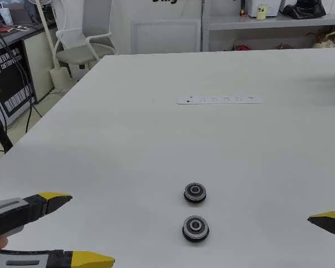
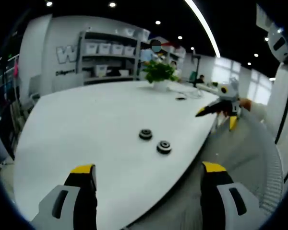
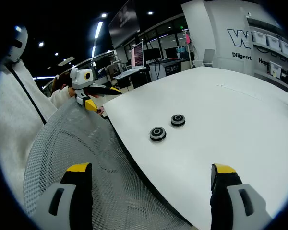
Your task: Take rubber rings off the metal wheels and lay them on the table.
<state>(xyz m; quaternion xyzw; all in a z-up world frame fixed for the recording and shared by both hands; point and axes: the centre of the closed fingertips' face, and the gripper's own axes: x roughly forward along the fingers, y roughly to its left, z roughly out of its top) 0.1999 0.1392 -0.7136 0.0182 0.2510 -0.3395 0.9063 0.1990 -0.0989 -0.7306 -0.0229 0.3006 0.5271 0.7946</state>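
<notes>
Two small metal wheels with black rubber rings lie flat on the white table: the far wheel and the near wheel. My left gripper is open at the table's near left, well clear of both wheels. At the near right edge, my right gripper is open too, with nothing between its yellow-tipped jaws. Neither gripper touches a wheel.
A white power strip lies on the table beyond the wheels. A chair stands past the far left corner. A potted plant sits at the table's far right. Grey mesh lies below the near table edge.
</notes>
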